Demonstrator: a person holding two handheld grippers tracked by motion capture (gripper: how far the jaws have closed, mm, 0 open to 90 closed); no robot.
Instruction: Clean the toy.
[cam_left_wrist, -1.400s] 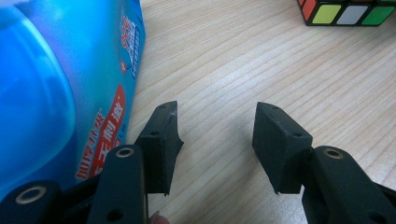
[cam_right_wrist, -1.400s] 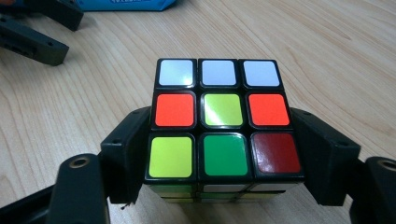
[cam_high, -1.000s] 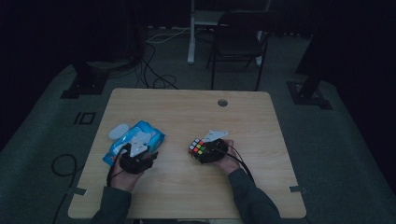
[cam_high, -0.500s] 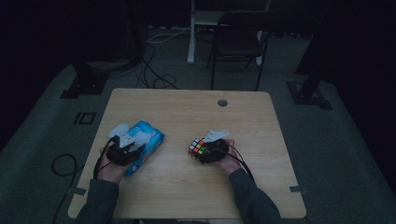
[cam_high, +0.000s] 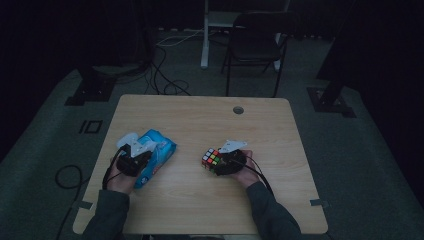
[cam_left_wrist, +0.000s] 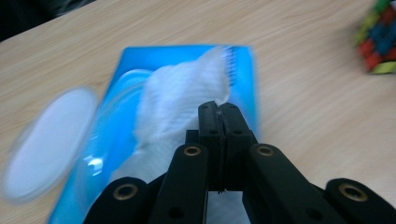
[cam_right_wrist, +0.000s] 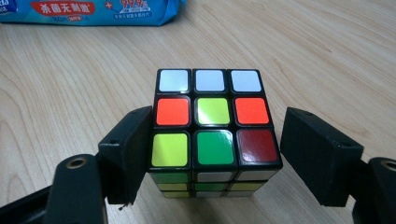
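Note:
A blue wet-wipe pack (cam_high: 159, 151) lies at the table's left, its round white lid (cam_left_wrist: 46, 140) flipped open. A white wipe (cam_left_wrist: 182, 98) stands out of the opening, and my left gripper (cam_left_wrist: 218, 109) is shut on its top edge. In the high view the left gripper (cam_high: 134, 152) sits over the pack's near-left end. A scrambled colour cube (cam_right_wrist: 212, 123) rests on the wood in front of the right hand. My right gripper (cam_right_wrist: 224, 140) is open around it, the left jaw against its side and the right jaw a little apart. From above, the cube (cam_high: 212, 159) lies just left of the right gripper (cam_high: 222, 162).
The wooden table (cam_high: 200, 210) has a round cable hole (cam_high: 238, 110) near its far edge. A dark chair (cam_high: 252, 47) and floor cables (cam_high: 165, 75) lie beyond the table. The cube (cam_left_wrist: 378, 42) appears at the far right of the left gripper view.
My left gripper has shifted left across the pack with the wipe pinched in it. The right gripper and cube have stayed put.

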